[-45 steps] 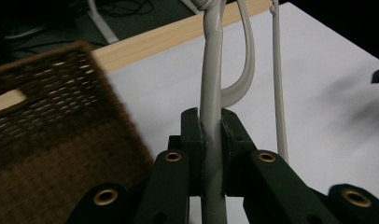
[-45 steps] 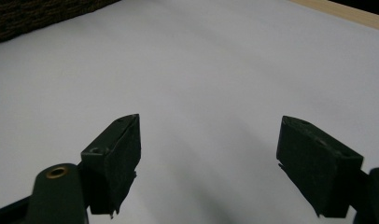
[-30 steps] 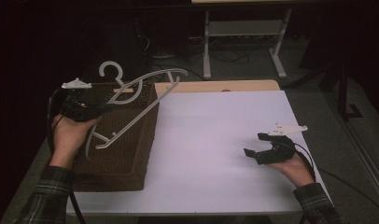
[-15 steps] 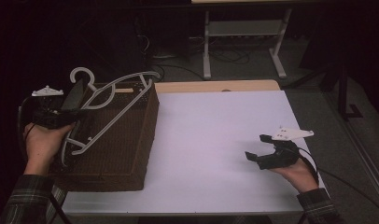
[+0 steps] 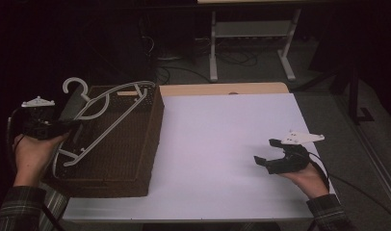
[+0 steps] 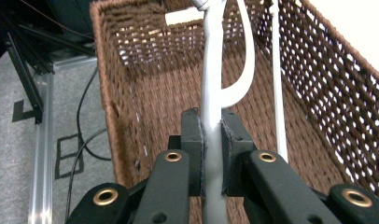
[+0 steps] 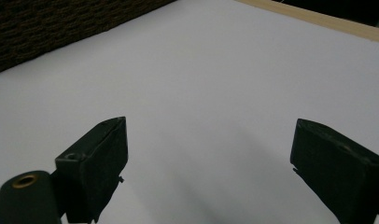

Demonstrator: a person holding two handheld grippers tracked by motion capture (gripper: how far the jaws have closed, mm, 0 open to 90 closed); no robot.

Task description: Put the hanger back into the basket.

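Note:
A pale grey plastic hanger (image 5: 104, 122) lies tilted across the open top of a brown wicker basket (image 5: 131, 159) at the table's left end. Its hook pokes out past the basket's far left corner. My left gripper (image 5: 63, 126) is at the basket's left rim, shut on the hanger's frame. In the left gripper view the two pads pinch the hanger (image 6: 214, 70) at my left gripper (image 6: 211, 140), with the basket's inside (image 6: 141, 70) below. My right gripper (image 5: 265, 151) rests open on the white tabletop at the right, and my right gripper (image 7: 211, 158) has nothing between its fingers.
The white tabletop (image 5: 222, 144) stretches between the basket and the right hand, with a wooden strip (image 5: 222, 89) along its far edge. A metal stand (image 5: 251, 48) and cables are on the floor behind. The basket's side (image 7: 47, 28) is far from the right gripper.
My left hand has carried the hanger leftward and a little lower over the basket. The right gripper has stayed where it was.

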